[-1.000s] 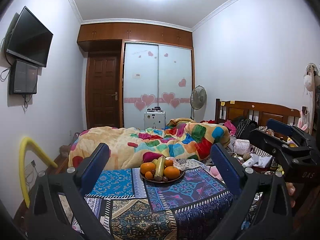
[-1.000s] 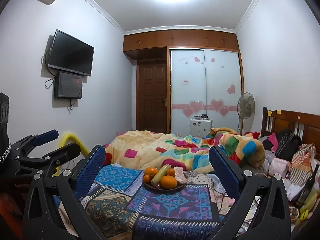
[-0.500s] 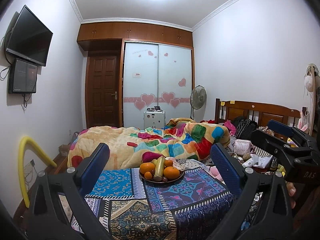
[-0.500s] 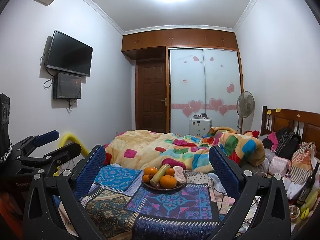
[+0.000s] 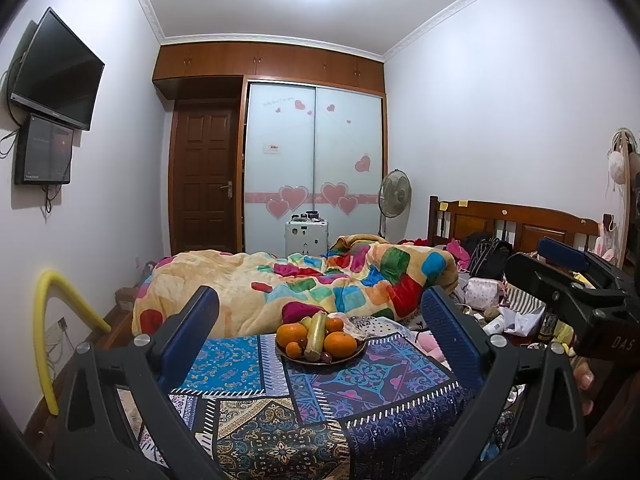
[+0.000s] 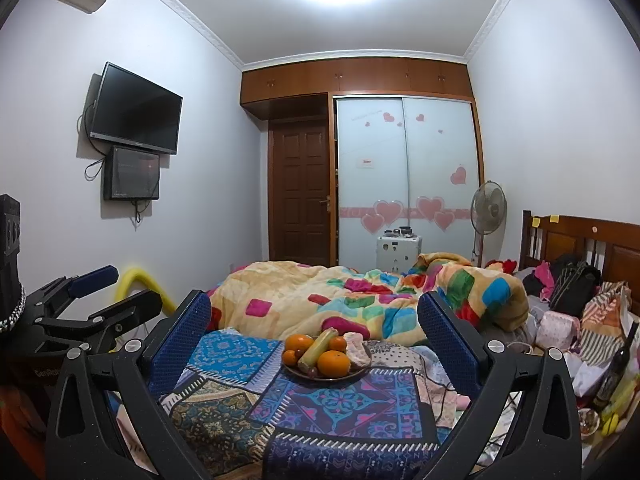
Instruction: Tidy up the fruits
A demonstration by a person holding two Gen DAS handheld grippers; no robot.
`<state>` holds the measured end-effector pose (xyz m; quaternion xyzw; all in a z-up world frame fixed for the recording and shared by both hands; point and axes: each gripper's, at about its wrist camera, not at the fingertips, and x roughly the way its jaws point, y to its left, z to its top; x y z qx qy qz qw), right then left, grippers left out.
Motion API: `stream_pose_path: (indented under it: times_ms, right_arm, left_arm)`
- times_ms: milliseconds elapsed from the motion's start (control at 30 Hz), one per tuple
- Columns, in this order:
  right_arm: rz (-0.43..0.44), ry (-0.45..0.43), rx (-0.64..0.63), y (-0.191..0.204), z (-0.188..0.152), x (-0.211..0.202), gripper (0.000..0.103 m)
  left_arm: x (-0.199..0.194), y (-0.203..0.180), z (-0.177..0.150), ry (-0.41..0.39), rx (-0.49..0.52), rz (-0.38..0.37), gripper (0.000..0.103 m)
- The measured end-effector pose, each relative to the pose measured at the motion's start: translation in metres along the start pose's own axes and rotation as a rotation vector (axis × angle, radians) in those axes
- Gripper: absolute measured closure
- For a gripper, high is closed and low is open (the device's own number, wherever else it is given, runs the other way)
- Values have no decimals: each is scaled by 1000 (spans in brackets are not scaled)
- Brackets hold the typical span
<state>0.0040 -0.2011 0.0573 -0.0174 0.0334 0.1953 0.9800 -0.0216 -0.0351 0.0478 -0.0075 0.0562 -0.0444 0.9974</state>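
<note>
Item one: my left gripper (image 5: 320, 328), jaws spread wide, nothing between them. Its blue fingers (image 5: 188, 332) frame the fruit plate (image 5: 320, 360), which lies ahead of the jaws, well apart from the tips, roughly centred in the gap.

Item two: my right gripper (image 6: 314, 340), jaws likewise wide apart and empty. In its view the plate (image 6: 352, 374) sits ahead, again between the two fingers (image 6: 450, 344) and clear of both.

Item three: contents of the plate. Oranges (image 5: 340, 344), several, large and small; one long yellow-green fruit (image 5: 316, 332) lying lengthwise across the middle; a small dark fruit (image 5: 326, 357) at the near rim; a pale pink lump (image 6: 356, 350) on the side nearer my right finger, kind not discernible.

Item four: patterned blue cloth (image 5: 360, 384) under the plate, running beneath both pairs of jaws.

Item five: beyond the plate, a patchwork quilt (image 5: 320, 284) heaped on the bed.

Item six: my right gripper also shows at the far right edge of the left view (image 5: 568, 276); my left gripper shows at the far left edge of the right view (image 6: 100, 292).
</note>
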Motion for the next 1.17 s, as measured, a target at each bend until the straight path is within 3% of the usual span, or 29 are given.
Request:
stream_pose_path:
  times_ms: [1167]
  right_arm:
    - [-11,16,13,4,-3,3,0]
  left_arm:
    - [0,2,-2,29,-23,-34,0]
